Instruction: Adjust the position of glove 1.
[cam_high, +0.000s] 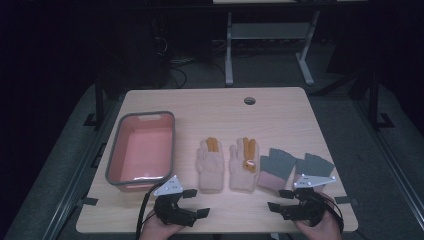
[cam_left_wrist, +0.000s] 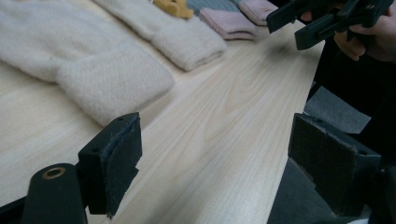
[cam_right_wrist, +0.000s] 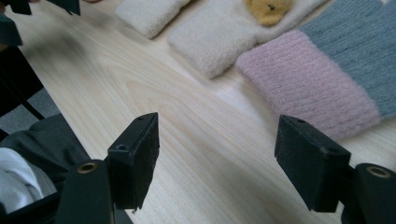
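Note:
Two cream gloves with orange fingers (cam_high: 210, 165) (cam_high: 243, 163) lie side by side at the table's middle. To their right lie two grey gloves with pink cuffs (cam_high: 275, 170) (cam_high: 313, 166). My left gripper (cam_high: 196, 202) rests at the front edge below the left cream glove, open and empty; its own view has that glove's cuff (cam_left_wrist: 112, 81) just ahead of the jaws. My right gripper (cam_high: 280, 200) stands open at the front right, in front of the grey gloves, with a pink cuff (cam_right_wrist: 308, 81) ahead of its jaws.
A grey bin with a pink inside (cam_high: 141, 148) stands at the left of the wooden table (cam_high: 215, 107). A round cable hole (cam_high: 249, 100) sits near the far edge. Beyond the table are a white desk frame (cam_high: 270, 35) and dark floor.

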